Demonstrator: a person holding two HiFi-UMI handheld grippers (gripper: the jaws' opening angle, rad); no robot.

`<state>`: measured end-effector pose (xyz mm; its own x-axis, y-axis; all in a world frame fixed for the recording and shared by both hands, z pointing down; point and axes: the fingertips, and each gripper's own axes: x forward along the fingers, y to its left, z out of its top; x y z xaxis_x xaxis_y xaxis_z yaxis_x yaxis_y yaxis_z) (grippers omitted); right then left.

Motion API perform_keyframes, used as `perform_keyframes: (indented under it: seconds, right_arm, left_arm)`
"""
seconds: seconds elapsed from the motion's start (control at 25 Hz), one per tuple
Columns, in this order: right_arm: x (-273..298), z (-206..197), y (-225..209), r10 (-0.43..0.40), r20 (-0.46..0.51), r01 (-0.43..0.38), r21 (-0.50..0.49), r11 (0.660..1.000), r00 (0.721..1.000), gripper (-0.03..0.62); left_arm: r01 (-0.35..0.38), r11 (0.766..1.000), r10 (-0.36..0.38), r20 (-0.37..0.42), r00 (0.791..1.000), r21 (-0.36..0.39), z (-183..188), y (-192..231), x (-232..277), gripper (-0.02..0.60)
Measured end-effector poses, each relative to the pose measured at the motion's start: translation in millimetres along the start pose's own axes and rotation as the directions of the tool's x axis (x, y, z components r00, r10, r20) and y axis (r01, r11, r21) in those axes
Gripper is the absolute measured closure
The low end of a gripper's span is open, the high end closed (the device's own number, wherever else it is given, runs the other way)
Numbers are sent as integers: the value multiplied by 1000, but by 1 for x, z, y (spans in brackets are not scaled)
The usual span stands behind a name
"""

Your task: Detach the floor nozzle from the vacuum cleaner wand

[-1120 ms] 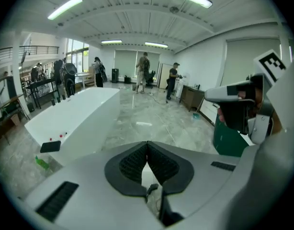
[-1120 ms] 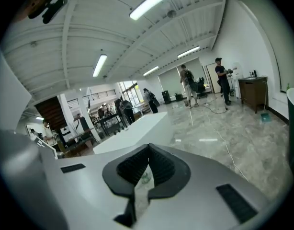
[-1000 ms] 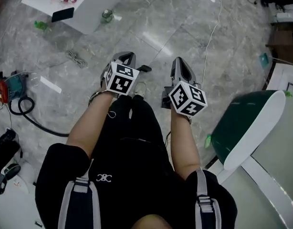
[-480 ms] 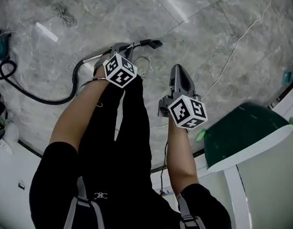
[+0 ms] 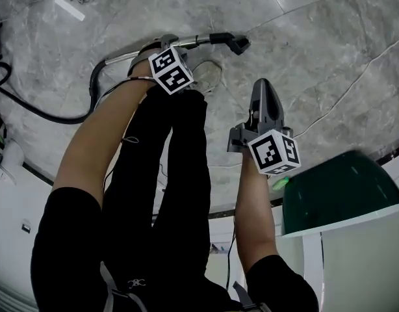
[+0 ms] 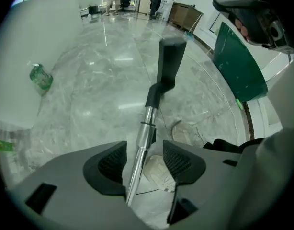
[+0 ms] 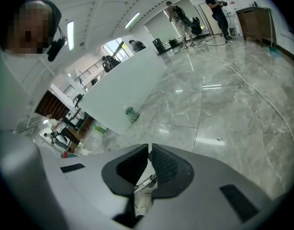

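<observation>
The left gripper (image 6: 143,150) has dropped a long way since 1 second ago, when both grippers hung at knee height. It now points steeply down over the wand (image 5: 186,41). Its jaws, together half a second ago, have just been opening and now stand apart. In the left gripper view the metal tube runs up between the 2 pads, close along the left one, with a clear gap to the right one, so neither pad presses on it.

The nozzle (image 5: 233,42) is still on the end of the wand, its black neck joined to the tube, and it lies flat on the grey marble floor (image 5: 329,57). In the head view the wand and nozzle now lie near the top of the picture. 1 second ago only the nozzle's tip peeked out between the grippers.

The black hose (image 5: 50,117) curves away from the wand's near end toward the left edge. A pale shoe (image 6: 159,169) rests on the floor just under the left gripper's jaws, beside the tube.

The right gripper (image 7: 150,152) has also come down. It sits to the right of the wand and well apart from it, angled toward the floor. Its jaws are together with nothing clamped, as in both earlier frames.
</observation>
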<state>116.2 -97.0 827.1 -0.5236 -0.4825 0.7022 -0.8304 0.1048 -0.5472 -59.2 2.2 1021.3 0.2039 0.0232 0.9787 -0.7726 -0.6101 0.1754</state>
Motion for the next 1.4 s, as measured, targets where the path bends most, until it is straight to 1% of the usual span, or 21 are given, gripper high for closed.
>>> perform_keyframes:
  seconds: [0.04,0.12,0.16,0.24,0.36,0.44,0.52,0.6,0.76,0.8,0.88,0.96,1.04,1.16,1.2,1.28,1.32,1.4]
  right_arm:
    - [5,-4,-5,11,12,-11,15,1000,1000,579]
    - [14,-13,-13,28,33,-30,39,999,999,576]
    - [19,-17,-17,38,39,-40,51,998,998,561]
    - [29,-26,-27,58,42,-61,73,995,997,510]
    - [42,-41,-43,63,29,-65,88,994,998,467]
    - [49,-50,-51,60,18,-62,90,994,998,455]
    - [55,-59,-56,57,10,-58,90,994,998,452]
    - [59,-64,-59,53,4,-53,90,995,999,451]
    - [62,-71,-69,47,0,-47,107,993,999,451]
    - [61,-73,-72,45,-2,-45,112,993,999,451]
    - [62,-78,-73,47,-5,-46,118,992,999,451]
    - [64,-83,-68,61,-13,-59,120,991,998,451]
    - [63,-89,-58,96,-25,-91,138,986,995,451]
    - [61,-89,-37,157,8,-155,218,964,988,451]
    - [60,-85,-29,174,35,-177,246,953,984,451]
    - [60,-73,-12,199,96,-218,282,934,975,451]
    - [59,-64,-3,207,127,-236,291,927,970,437]
    - [57,-43,14,219,194,-269,292,918,956,365]
  left_arm:
    - [8,1000,-8,-14,1000,0,-6,1,14,353]
    - [7,1000,-6,-33,999,20,-16,3,38,345]
    - [4,1000,-2,-44,999,31,-21,5,49,345]
    - [-3,998,8,-74,997,61,-29,8,70,345]
    - [-26,989,41,-96,995,146,-34,7,96,345]
    - [-28,989,44,-110,993,147,-38,6,113,345]
    - [-25,991,42,-128,991,134,-45,6,128,345]
    - [-32,990,50,-135,990,137,-50,8,139,345]
    - [-83,983,101,-102,990,164,-46,16,154,348]
    - [-89,981,104,-85,991,173,-45,15,155,396]
    - [-98,972,110,-48,993,211,-42,15,156,509]
    - [-78,967,88,-32,996,241,-42,14,151,514]
    - [-37,968,43,-17,999,248,-39,9,138,515]
    - [39,968,-52,49,997,247,-22,-5,105,515]
    - [65,966,-87,82,993,249,-12,-9,91,515]
    - [112,961,-154,155,976,251,12,-16,59,515]
    - [133,958,-184,190,964,252,25,-19,42,515]
    - [179,949,-245,250,937,259,51,-26,10,515]
